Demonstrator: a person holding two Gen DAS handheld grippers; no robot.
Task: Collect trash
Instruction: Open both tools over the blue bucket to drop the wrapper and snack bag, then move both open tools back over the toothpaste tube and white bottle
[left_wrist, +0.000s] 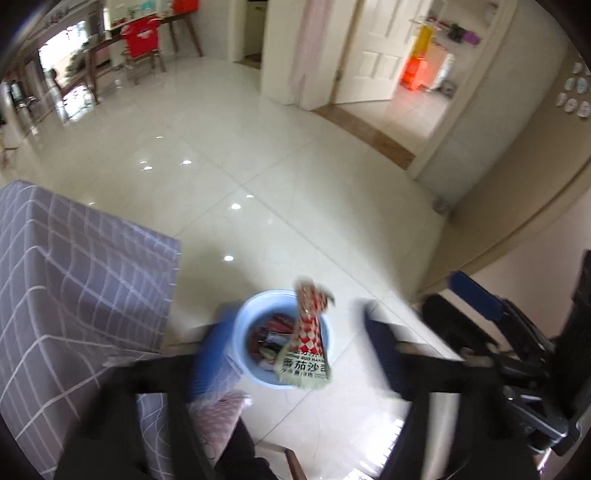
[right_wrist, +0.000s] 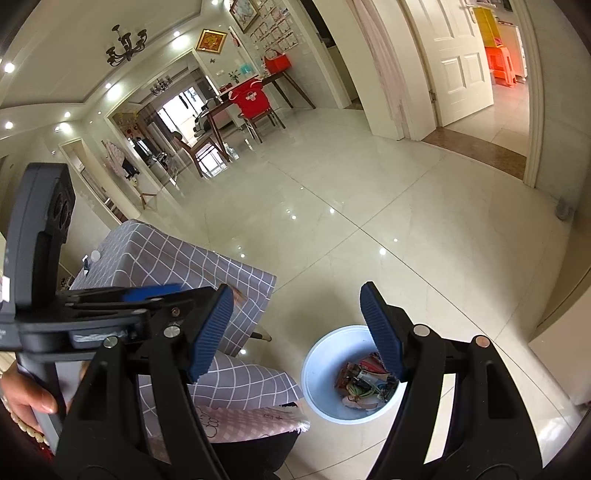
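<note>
A light blue bin (left_wrist: 243, 325) stands on the tiled floor with several wrappers inside; it also shows in the right wrist view (right_wrist: 321, 373). A red-and-white checked sauce packet (left_wrist: 308, 343) is in the air above the bin, between the blurred fingers of my left gripper (left_wrist: 295, 350), touching neither. The left gripper is open. My right gripper (right_wrist: 299, 332) is open and empty, held above the bin. The left gripper's body (right_wrist: 44, 295) shows at the left of the right wrist view.
A table with a grey checked cloth (left_wrist: 74, 266) stands left of the bin, also in the right wrist view (right_wrist: 166, 258). A pink cushion (right_wrist: 236, 424) lies below it. An open white door (right_wrist: 454, 59) and a dining table with a red chair (right_wrist: 251, 99) are far off.
</note>
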